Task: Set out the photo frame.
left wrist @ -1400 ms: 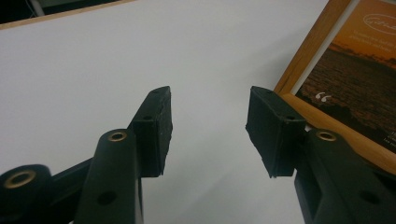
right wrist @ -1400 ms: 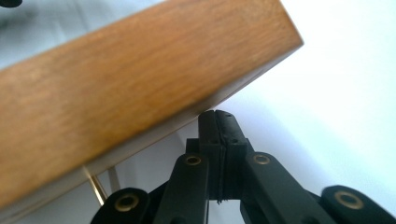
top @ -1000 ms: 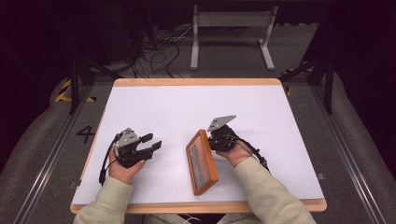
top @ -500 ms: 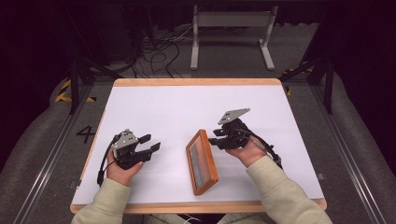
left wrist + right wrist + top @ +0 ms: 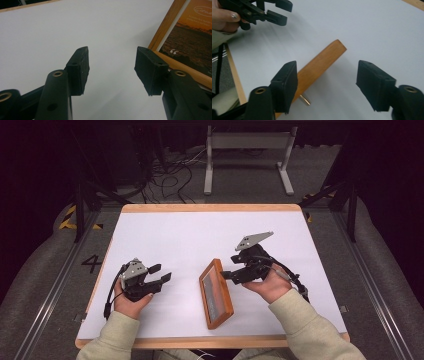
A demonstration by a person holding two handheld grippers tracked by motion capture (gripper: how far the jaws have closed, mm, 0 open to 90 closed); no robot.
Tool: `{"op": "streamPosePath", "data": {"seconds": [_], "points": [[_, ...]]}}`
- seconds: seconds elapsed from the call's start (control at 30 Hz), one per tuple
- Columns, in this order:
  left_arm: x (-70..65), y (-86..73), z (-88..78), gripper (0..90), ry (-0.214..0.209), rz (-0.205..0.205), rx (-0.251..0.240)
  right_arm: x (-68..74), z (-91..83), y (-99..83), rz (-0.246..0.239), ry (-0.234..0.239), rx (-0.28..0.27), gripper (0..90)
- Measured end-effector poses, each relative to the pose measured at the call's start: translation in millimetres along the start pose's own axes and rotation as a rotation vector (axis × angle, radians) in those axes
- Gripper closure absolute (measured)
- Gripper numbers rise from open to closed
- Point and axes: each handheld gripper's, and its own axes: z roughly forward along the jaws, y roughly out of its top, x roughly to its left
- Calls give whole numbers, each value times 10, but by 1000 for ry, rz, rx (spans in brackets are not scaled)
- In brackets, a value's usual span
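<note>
white board on a wood-edged table (image 5: 150,209) is filling the high view's middle; one picture frame (image 5: 216,294) is lying low centre. right gripper (image 5: 226,274), shut on its edge a second ago, has just been opening and lifting clear: a release. left gripper (image 5: 161,273) is gaping empty, lower left.

left gripper view: frame at upper right.

right gripper view: frame edge crossing centre, jaws parted, nothing gripped.

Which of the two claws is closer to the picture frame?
The right gripper: its open jaws nearly reach the wooden picture frame; the left gripper sits farther off.
</note>
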Motion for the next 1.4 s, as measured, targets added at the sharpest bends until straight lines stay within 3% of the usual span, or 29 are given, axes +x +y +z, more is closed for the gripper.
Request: {"op": "streamPosePath", "data": {"seconds": [0.17,0.37,0.87,1.2,1.4], "points": [[1,1,4,449,1,1,1,146,19,28,47,32,20,171],[-4,-1,8,445,-6,-9,3,203,102,20,65,26,64,134],[0,-1,14,444,-3,2,6,225,401,-73,128,86,193,174],[-9,-7,31,442,-5,-1,14,239,491,-101,144,106,257,189],[-7,-8,30,441,-6,-5,14,250,534,-108,150,139,292,252]]}}
